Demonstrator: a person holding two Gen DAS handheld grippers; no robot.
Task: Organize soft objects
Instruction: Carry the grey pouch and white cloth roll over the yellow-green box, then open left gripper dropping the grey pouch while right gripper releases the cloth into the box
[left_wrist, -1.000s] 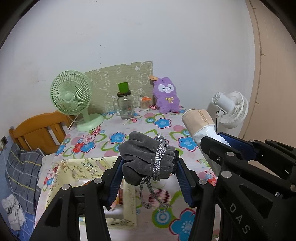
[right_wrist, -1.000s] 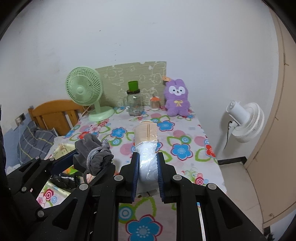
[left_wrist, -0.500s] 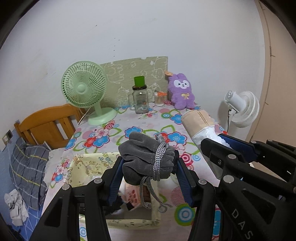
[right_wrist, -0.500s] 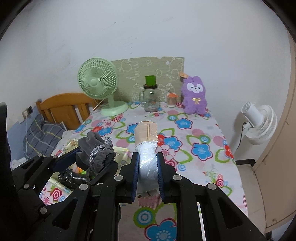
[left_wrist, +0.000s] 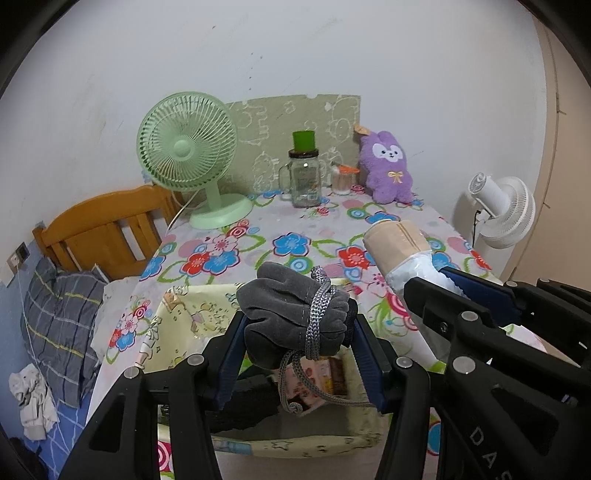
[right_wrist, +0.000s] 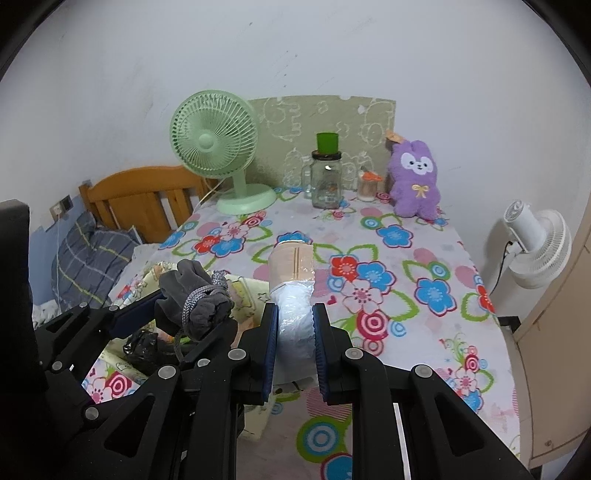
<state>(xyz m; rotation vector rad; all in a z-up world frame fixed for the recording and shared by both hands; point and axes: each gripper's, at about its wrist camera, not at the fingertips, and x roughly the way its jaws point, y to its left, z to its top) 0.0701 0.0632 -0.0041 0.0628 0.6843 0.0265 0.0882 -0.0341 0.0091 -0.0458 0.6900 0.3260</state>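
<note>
My left gripper (left_wrist: 297, 325) is shut on a grey drawstring pouch (left_wrist: 291, 325), whose cord hangs down over a pale yellow fabric basket (left_wrist: 177, 328). The same pouch (right_wrist: 192, 299) shows at the left of the right wrist view. My right gripper (right_wrist: 294, 317) is shut on a roll in a clear plastic bag with a beige band at its far end (right_wrist: 291, 266); the roll (left_wrist: 399, 251) also sticks out at the right of the left wrist view. A purple plush bunny (right_wrist: 415, 177) sits at the back of the flowered table (right_wrist: 406, 258).
A green desk fan (left_wrist: 188, 155), a glass jar with a green lid (left_wrist: 304, 173) and a small orange-capped jar (left_wrist: 341, 179) stand at the table's back. The basket holds a black bag (right_wrist: 142, 347) and packets. A wooden headboard (left_wrist: 99, 229) lies left, a white fan (right_wrist: 535, 247) right.
Both grippers have moved forward and down over the table, so the basket now lies right under the held pouch. Neither grip has changed.
</note>
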